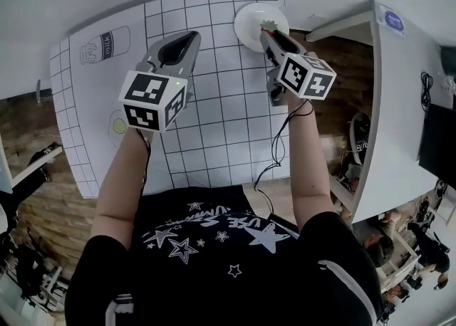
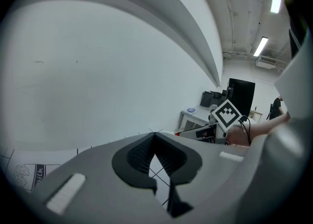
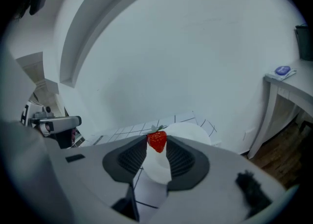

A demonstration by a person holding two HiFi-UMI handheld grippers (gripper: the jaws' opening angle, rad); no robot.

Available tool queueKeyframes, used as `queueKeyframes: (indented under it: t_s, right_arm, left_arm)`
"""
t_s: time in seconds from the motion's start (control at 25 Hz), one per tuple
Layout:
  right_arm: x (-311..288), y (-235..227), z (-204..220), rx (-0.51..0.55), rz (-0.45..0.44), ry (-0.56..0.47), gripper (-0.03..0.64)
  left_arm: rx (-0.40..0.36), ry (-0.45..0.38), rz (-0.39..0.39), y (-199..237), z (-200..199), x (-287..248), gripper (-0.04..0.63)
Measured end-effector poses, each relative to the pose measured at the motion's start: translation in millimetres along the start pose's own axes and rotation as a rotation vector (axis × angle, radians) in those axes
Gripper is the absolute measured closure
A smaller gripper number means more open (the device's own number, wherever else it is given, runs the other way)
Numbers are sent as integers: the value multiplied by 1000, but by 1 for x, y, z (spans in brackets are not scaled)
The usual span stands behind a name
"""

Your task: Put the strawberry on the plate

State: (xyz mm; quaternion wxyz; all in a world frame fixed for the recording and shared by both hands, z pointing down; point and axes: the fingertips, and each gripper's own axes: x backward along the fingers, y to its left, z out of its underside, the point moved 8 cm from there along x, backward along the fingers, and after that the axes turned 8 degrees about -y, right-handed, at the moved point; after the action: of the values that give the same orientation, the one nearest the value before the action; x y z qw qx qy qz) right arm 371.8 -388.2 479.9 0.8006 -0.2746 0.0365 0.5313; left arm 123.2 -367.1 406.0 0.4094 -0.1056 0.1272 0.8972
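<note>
Hovering over the round white plate (image 1: 246, 24), the right tongs (image 1: 268, 31) are clamped on a small red strawberry with green leaves (image 3: 157, 141). The berry is pinched right at the tips of the 2 dark ribbed pads (image 3: 133, 157). In the right gripper view the plate (image 3: 193, 132) shows directly behind and below the fruit; whether the berry touches it I cannot tell. The plate stands at the far edge of the white desk with black grid lines (image 1: 214, 125).

The left tongs (image 1: 191, 35) hang to the left of the plate, apart from it, over the grid. In the left gripper view these tongs (image 2: 155, 134) are drawn together so that the tips meet, with nothing held between them.

Further left of the plate, a printed drawing of a milk carton (image 1: 105, 45) lies flat on the desk. A small yellowish round mark (image 1: 117, 127) shows on the desk nearer the person, well apart from the plate and just beside the left marker cube.
</note>
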Motion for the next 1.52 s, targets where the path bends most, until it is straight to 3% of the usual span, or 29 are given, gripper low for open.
queueKeyframes:
  t_s: [0.48, 0.76, 1.24, 1.52]
  right_arm:
    - [-31, -11, 9, 143, 95, 175, 485]
    - [-38, -15, 16, 145, 127, 245, 483]
    - [-38, -10, 19, 144, 138, 261, 469]
    - [-23, -3, 16, 148, 163, 249, 460]
  left_arm:
    - [43, 35, -36, 5, 17, 0, 588]
    - [58, 47, -43, 5, 24, 7, 588]
    - [57, 46, -66, 17, 25, 23, 588]
    - [108, 33, -63, 13, 29, 39, 588]
